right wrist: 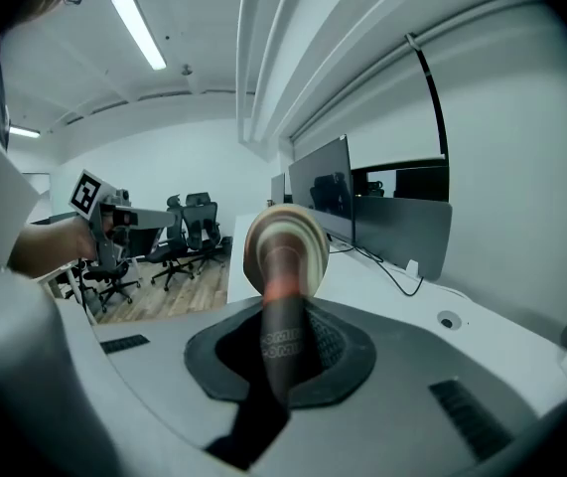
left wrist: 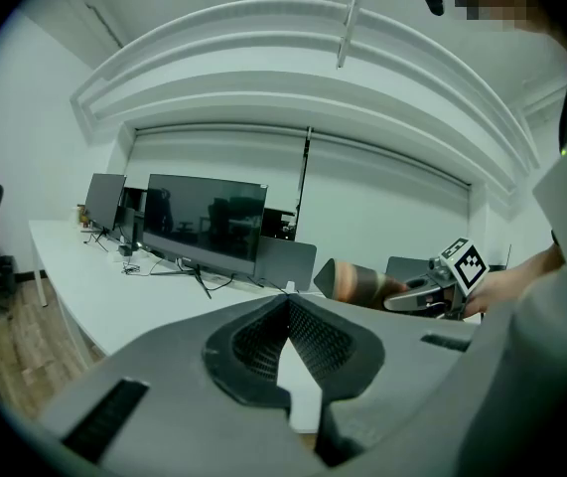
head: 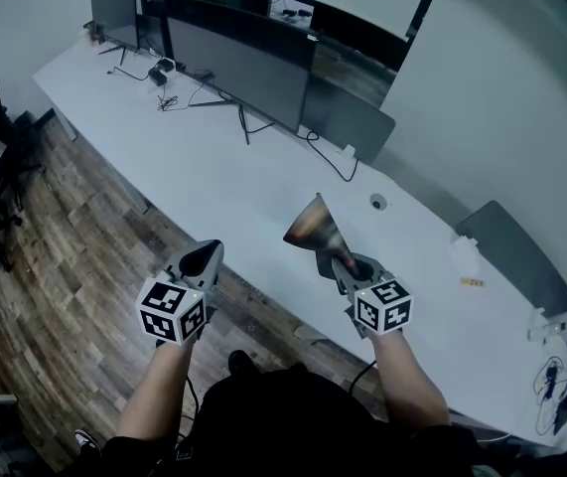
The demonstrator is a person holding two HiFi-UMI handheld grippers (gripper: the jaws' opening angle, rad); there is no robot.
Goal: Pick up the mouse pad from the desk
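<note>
— Where is the mouse pad (head: 311, 225) now?

— In the right gripper (head: 343, 263), right of centre in the head view, above the near edge of the white desk (head: 213, 177). It is rolled up and is not lying flat on the desk top.

— How do the jaws stand on it?

— In the right gripper view the right gripper (right wrist: 283, 338) has its jaws closed onto the narrow end of the mouse pad (right wrist: 285, 254); the dark roll passes straight between the pads.

— Which way does it point?

— In the head view the long axis runs from the jaws at lower right up to the upper left, and the roll widens like a cone toward its free end. In the right gripper view the roll runs straight out along the jaws, its round end at the frame's centre, in front of the monitor (right wrist: 331, 189) and the office chairs (right wrist: 189, 232).

— And the other hand?

— The left gripper (head: 204, 256) sits at lower left of centre in the head view, over the wooden floor (head: 74, 256) near the desk's edge. In the left gripper view the left gripper (left wrist: 288, 302) has its tips meeting, with nothing between them. That view also shows the mouse pad (left wrist: 354, 282) at middle right, its wide end toward the frame's left, with the right gripper (left wrist: 402, 301) behind it.
</note>
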